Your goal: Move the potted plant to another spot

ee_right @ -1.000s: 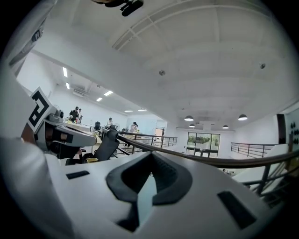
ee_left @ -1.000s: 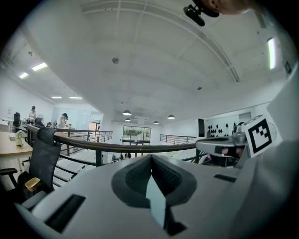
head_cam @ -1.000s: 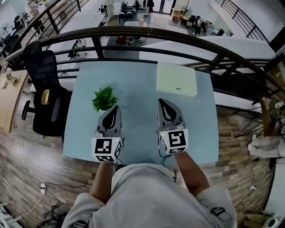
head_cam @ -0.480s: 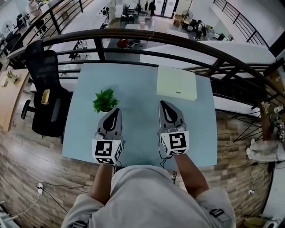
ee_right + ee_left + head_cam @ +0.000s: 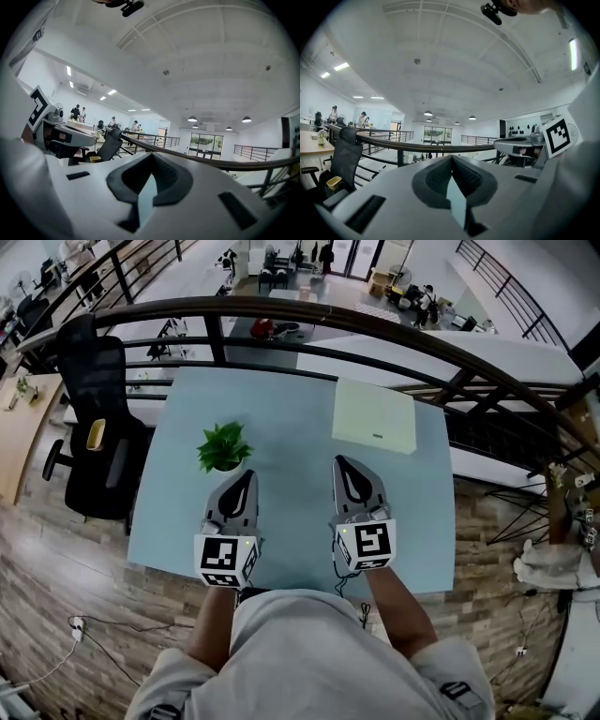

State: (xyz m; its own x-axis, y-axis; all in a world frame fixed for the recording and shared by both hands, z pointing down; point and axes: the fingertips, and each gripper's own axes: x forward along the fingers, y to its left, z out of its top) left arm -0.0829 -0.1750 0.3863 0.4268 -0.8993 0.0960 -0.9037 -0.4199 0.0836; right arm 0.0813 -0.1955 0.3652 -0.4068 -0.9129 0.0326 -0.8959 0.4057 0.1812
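A small potted plant (image 5: 223,448) with green leaves stands on the left half of the pale blue table (image 5: 291,540). My left gripper (image 5: 246,473) hovers just right of and nearer than the plant, its jaws shut with nothing between them; whether the tip touches the pot I cannot tell. My right gripper (image 5: 339,462) is held parallel to it over the table's middle, also shut and empty. The plant shows in neither gripper view. In the left gripper view the tips (image 5: 451,158) meet, and in the right gripper view the tips (image 5: 151,156) meet too.
A flat white box (image 5: 375,416) lies at the table's far right corner. A black office chair (image 5: 94,409) stands left of the table. A dark curved railing (image 5: 394,324) runs behind the far edge, with a drop to a lower floor beyond.
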